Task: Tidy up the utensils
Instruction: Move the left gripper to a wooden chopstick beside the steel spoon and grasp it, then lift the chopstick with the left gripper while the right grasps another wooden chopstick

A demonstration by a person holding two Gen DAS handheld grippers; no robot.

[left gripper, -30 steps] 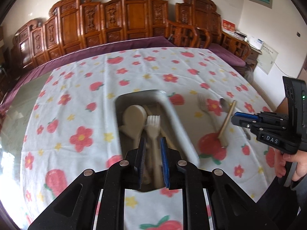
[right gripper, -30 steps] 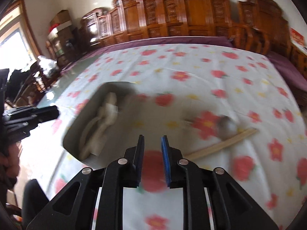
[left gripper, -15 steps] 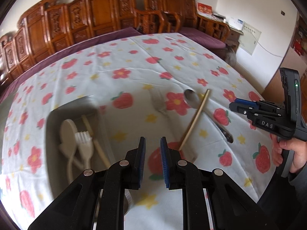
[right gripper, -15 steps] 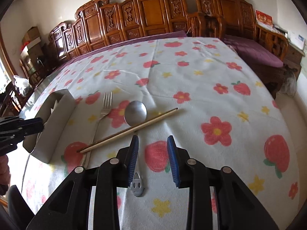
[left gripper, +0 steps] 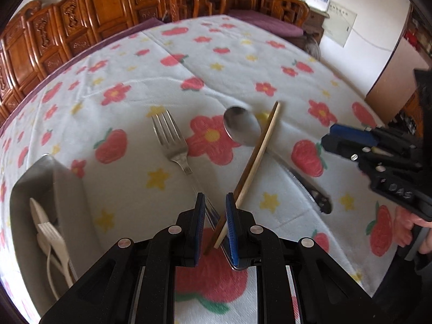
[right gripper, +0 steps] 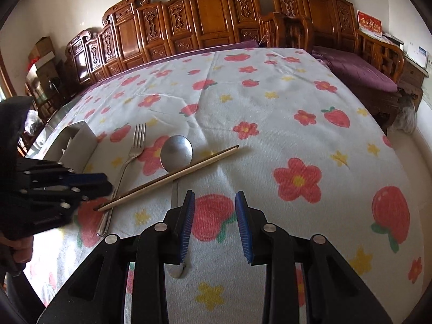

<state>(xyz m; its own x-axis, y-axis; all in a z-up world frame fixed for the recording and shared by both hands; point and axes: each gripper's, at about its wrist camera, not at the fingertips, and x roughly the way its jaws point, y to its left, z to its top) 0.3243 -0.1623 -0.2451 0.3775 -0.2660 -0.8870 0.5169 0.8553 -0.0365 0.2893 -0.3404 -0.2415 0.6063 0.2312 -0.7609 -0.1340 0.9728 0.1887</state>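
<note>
A metal fork [left gripper: 172, 145], a metal spoon [left gripper: 241, 128] and a pair of wooden chopsticks [left gripper: 256, 156] lie on the flowered tablecloth. The chopsticks rest across the spoon's handle. My left gripper [left gripper: 214, 222] is slightly open, and the near ends of the chopsticks and the fork handle lie between its fingers. My right gripper [right gripper: 214, 210] is open and empty above the cloth, just right of the spoon handle [right gripper: 174, 191]. A grey bin [left gripper: 62, 189] at the left holds white plastic utensils [left gripper: 51, 237].
The table [right gripper: 270, 94] is covered by a white cloth with red flowers and strawberries. Carved wooden chairs [right gripper: 216, 13] line its far side. The grey bin also shows in the right wrist view [right gripper: 78, 143]. A wooden bench with a purple cushion [right gripper: 359, 67] stands at the right.
My left gripper has moved right from over the bin to the near ends of the chopsticks and fork. My right gripper has opened wider and settled near the spoon handle.
</note>
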